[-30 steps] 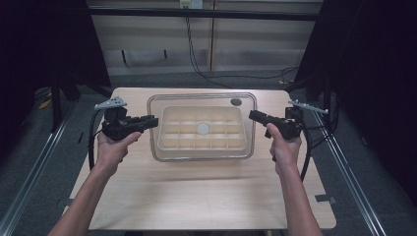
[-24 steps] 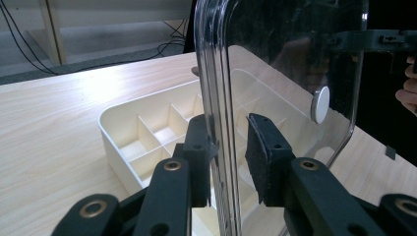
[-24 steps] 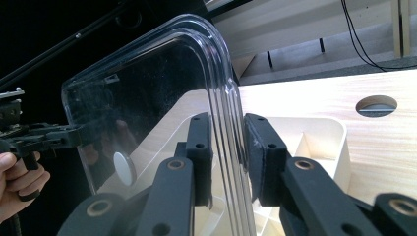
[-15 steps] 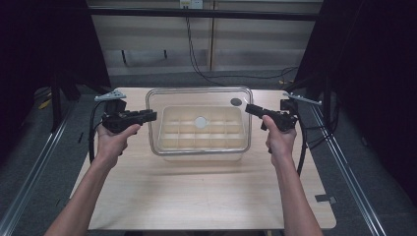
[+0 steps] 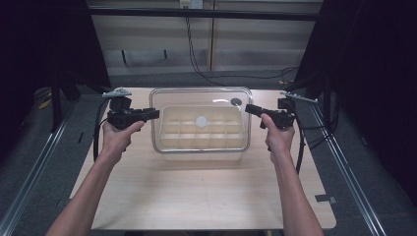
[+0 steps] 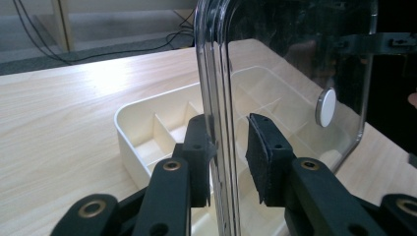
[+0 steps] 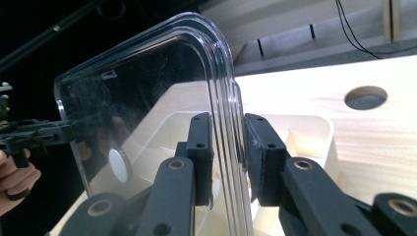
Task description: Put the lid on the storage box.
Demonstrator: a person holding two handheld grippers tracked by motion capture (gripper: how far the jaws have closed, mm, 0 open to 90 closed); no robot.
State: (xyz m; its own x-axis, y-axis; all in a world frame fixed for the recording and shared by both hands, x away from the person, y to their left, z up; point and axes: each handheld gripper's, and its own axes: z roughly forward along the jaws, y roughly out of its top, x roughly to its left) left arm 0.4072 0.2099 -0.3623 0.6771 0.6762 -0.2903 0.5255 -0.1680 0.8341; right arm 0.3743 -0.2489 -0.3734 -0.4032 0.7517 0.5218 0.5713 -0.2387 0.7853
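Note:
A clear plastic lid [image 5: 172,98] with a white round knob [image 5: 201,120] hangs over a cream divided box [image 5: 201,147] on the wooden table. My left gripper [image 5: 156,114] is shut on the lid's left rim, my right gripper [image 5: 247,108] on its right rim. In the left gripper view the lid [image 6: 295,59] stands edge-on between the pads [image 6: 199,147] above the box [image 6: 147,132]. The right gripper view shows the rim of the lid [image 7: 147,98] clamped between both pads [image 7: 263,147], the box [image 7: 310,132] underneath.
The table [image 5: 196,196] has open wood in front of the box and a round hole [image 7: 366,97] near the far right. Cables trail from both grippers. Metal rails run along both sides of the table, and a wall with cables stands behind.
Both hands have carried the lid a little toward the far side of the table. The box underneath has stayed in place.

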